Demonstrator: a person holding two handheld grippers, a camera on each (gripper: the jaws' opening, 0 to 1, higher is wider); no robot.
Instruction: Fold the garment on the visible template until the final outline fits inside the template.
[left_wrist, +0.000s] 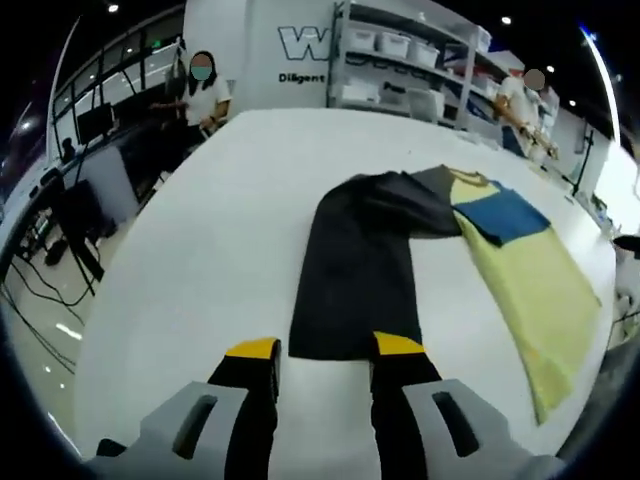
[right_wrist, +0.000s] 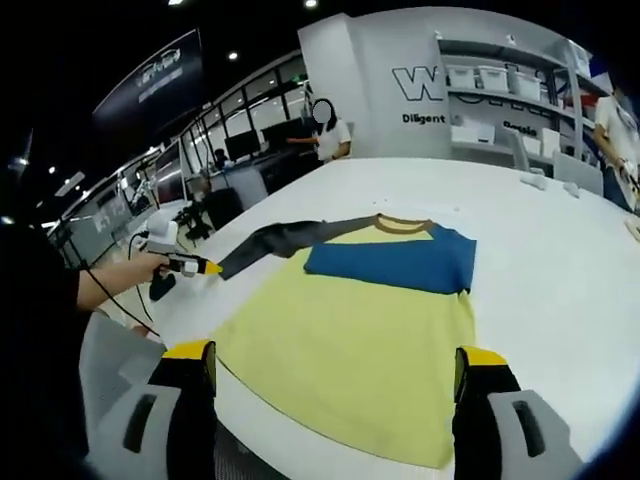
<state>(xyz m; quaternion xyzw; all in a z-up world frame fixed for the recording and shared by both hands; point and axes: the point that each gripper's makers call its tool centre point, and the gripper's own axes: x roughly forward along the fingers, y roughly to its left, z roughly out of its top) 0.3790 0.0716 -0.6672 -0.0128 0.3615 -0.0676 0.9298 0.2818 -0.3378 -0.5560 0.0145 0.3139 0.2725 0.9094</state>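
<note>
Holding the left gripper (left_wrist: 325, 346) low over the desk (left_wrist: 200, 250) with the jaws spread wide, not pinching anything. Seeing the cuff end of the dark sleeve (left_wrist: 355, 270) lying flat right between the two yellow tips, touching or just about. Looking along that sleeve as it's running straight away toward the middle of the desk and meeting the rest of the garment (left_wrist: 520, 270) off to the right in the left gripper view.

Holding the right gripper (right_wrist: 334, 354) at the near edge of the desk too, jaws spread just as wide and gripping nothing, with the yellow hem lying between them and just ahead. Spotting a blue part (right_wrist: 395, 262) folded across the chest under the brown collar (right_wrist: 403, 224), and the dark sleeve stretching out toward a hand (right_wrist: 112, 280) at the left edge of the desk in the right gripper view.

Getting loads of bare white desk for moving: beside the dark sleeve, past the collar toward the far edge, and out beyond the blue part. Hem sitting close to the near edge, though.

Noticing shelves (left_wrist: 400, 60) behind the far edge carrying white bins (left_wrist: 392, 42); not managing to tell what's in them. Also catching a person (left_wrist: 205, 90) standing at the far corner.
</note>
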